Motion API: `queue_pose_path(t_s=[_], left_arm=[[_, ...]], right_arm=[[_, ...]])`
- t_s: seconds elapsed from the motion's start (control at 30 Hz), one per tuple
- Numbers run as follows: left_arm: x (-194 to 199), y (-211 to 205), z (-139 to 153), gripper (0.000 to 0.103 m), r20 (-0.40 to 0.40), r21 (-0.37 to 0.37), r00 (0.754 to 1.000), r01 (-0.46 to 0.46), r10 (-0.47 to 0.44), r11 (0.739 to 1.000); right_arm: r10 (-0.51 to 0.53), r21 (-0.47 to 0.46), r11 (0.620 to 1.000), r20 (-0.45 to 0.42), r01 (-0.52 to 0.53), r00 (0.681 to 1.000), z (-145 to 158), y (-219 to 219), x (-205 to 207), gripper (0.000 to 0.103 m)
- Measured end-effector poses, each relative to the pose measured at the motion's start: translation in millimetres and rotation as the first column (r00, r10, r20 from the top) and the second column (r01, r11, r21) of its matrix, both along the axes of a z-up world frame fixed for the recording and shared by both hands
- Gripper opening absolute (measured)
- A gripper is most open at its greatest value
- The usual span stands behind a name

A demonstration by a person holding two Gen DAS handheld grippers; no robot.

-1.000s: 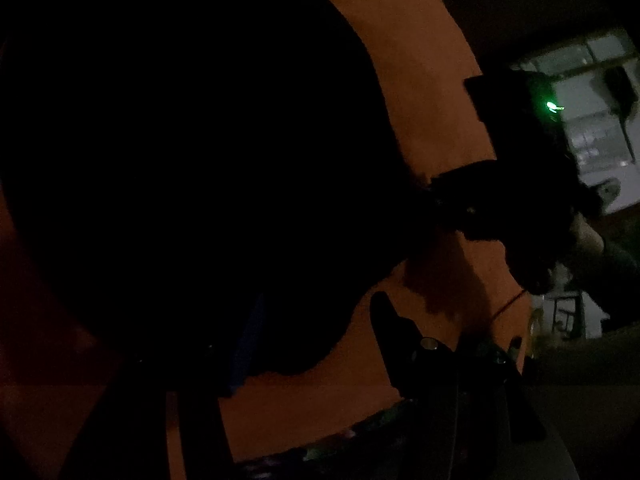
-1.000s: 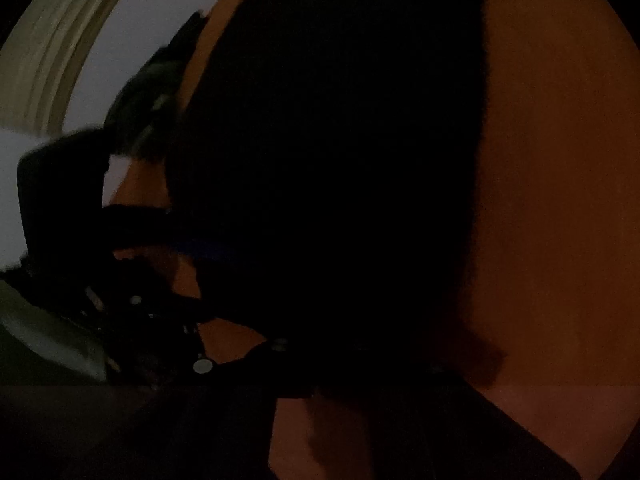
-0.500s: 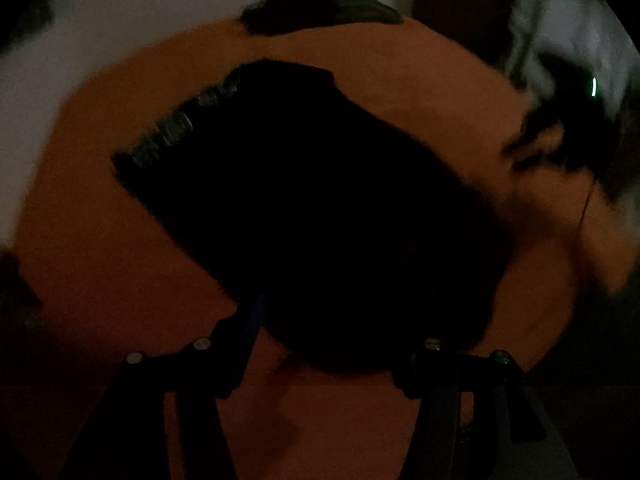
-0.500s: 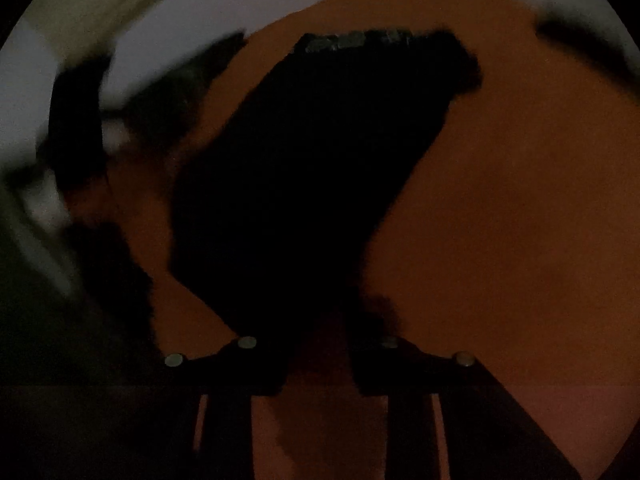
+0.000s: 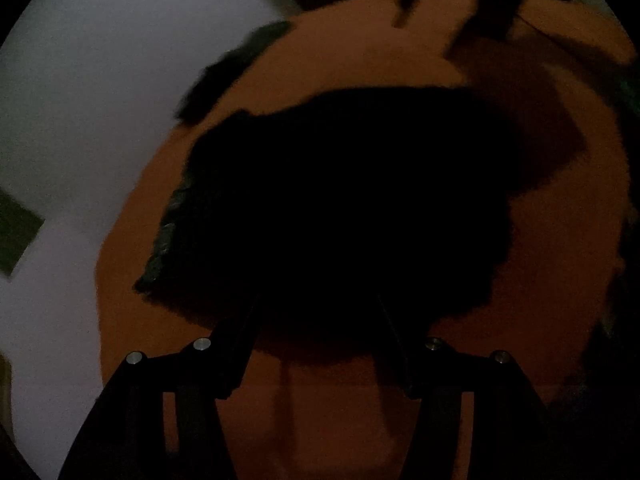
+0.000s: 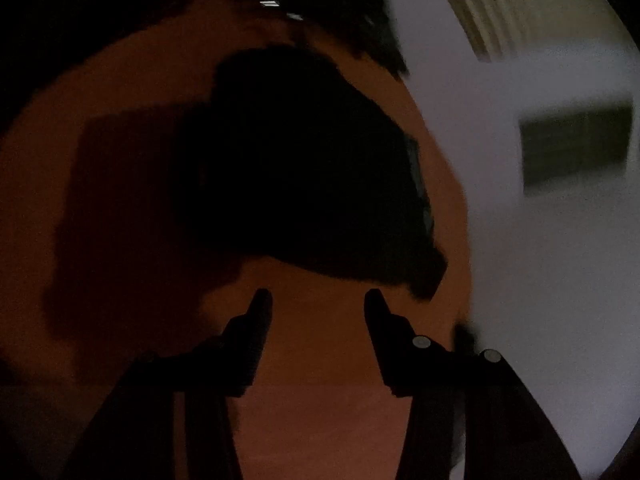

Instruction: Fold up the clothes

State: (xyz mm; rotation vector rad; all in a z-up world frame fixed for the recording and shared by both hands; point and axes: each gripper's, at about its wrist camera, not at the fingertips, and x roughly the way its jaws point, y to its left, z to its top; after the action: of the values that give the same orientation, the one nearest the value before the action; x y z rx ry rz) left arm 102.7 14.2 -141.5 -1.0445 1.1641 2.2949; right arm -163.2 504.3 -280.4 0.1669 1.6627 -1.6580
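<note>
Left gripper (image 5: 318, 312): we see its fingers spread wide with nothing between them. The tips sit over the near edge of the dark garment (image 5: 340, 208), lost against its blackness, so we cannot tell whether they touch it. A second ago this gripper was low beside the cloth; now it looks down on it.
Right gripper (image 6: 318, 300): its fingers are also wide apart and empty, the tips just short of the garment's (image 6: 304, 160) near edge, bare surface between them. Half a second ago the cloth reached down between them.
Garment: it lies in a compact dark heap on the orange table (image 5: 360, 64), with a paler textured edge at its left in the left view. It fills less of each view than a second ago.
Far side: a second dark item (image 5: 232, 68) rests at the table's far left edge, well apart from the garment.
Beyond: a pale floor (image 5: 100, 100).
</note>
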Motion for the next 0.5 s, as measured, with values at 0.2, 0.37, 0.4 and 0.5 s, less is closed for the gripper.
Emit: queue_pose_path(t_s=[0.2, 0.37, 0.4, 0.5], left_arm=[[29, 13, -8, 0.062, 0.076, -0.04, 0.978, 0.2, -0.197, 0.979], [36, 30, -19, 0.065, 0.054, -0.091, 0.962, 0.273, -0.269, 0.958], [35, 34, -20, 0.065, 0.038, -0.096, 0.961, 0.275, -0.272, 0.957], [34, 41, -23, 0.066, -0.007, -0.138, 0.955, 0.293, -0.297, 0.946]], right_arm=[[0.028, -0.015, 1.0, 0.047, -0.027, 0.998, -12, 6, -11, 0.047], [0.042, -0.058, 0.998, 0.091, -0.036, 0.995, -11, 1, -8, 0.047], [0.051, -0.059, 0.997, 0.089, -0.046, 0.995, -12, 2, -6, 0.047], [0.08, -0.046, 0.996, 0.071, -0.077, 0.994, -18, 2, -8, 0.047]])
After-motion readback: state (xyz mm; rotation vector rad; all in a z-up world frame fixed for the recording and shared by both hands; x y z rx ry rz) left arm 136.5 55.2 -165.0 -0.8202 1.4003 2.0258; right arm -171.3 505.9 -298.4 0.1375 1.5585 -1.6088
